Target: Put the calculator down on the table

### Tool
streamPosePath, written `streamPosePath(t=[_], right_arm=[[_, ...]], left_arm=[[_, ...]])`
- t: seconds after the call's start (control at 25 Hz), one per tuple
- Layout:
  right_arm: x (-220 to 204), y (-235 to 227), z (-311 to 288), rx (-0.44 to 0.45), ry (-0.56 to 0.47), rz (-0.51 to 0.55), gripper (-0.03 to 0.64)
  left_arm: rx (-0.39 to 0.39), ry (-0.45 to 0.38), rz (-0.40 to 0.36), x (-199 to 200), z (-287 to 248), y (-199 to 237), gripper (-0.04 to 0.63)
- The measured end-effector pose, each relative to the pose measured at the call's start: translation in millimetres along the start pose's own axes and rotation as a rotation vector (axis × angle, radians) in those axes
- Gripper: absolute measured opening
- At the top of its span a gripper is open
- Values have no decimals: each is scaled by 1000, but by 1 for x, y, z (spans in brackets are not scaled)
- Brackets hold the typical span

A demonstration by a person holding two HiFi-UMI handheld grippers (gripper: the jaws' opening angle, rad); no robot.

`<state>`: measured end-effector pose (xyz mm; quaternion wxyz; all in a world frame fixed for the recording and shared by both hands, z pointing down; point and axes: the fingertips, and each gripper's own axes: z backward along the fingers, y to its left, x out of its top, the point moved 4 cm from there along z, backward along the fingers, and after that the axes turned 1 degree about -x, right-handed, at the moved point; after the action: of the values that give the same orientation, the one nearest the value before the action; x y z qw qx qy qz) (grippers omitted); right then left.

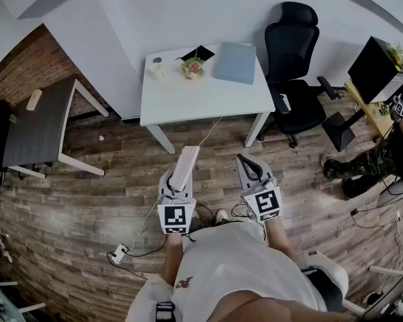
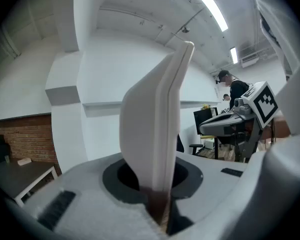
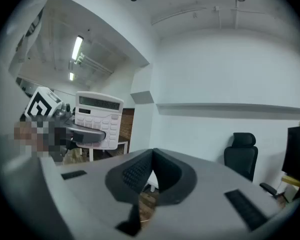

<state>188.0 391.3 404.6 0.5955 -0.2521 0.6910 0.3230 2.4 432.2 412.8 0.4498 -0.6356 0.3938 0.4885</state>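
The white calculator point(image 1: 185, 167) stands on edge between the jaws of my left gripper point(image 1: 179, 180), which is shut on its lower end. In the left gripper view I see the calculator point(image 2: 155, 119) edge-on, rising from the left gripper point(image 2: 159, 196). From the right gripper view its key face point(image 3: 97, 120) shows, held in the air at the left. My right gripper point(image 1: 246, 164) is beside it, shut and empty; its pads point(image 3: 135, 171) meet. Both grippers are held level over the wood floor, well short of the white table point(image 1: 188, 99).
On the white table stand a cup point(image 1: 156, 67), a small flower pot point(image 1: 193, 67), a grey-blue flat case point(image 1: 236, 62) and a dark item point(image 1: 200, 51). A black office chair point(image 1: 293, 79) stands to its right, a dark table point(image 1: 40, 126) at the left. Another person point(image 1: 383, 156) sits far right. Cables point(image 1: 131, 247) lie on the floor.
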Motion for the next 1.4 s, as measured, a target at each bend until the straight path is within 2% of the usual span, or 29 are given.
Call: streamPosePath(t=[0.36, 0.48, 0.64, 0.76, 0.96, 1.4], right_arm=[[-8, -9, 6, -12, -5, -11, 13], [-8, -10, 4, -8, -7, -10, 58], [-7, -15, -1, -26, 3, -13, 151], [-8, -19, -5, -43, 4, -14, 204], [-9, -28, -17, -79, 14, -5, 284], [-9, -43, -74, -97, 39, 8, 334]], left_arm=[[15, 10, -3, 1, -1, -15, 69], [22, 13, -3, 1, -1, -13, 69], [33, 18, 22, 4, -5, -10, 69], [31, 7, -1, 1, -9, -5, 69], [28, -4, 4, 0, -22, 6, 69], [20, -3, 17, -10, -67, 49, 69]])
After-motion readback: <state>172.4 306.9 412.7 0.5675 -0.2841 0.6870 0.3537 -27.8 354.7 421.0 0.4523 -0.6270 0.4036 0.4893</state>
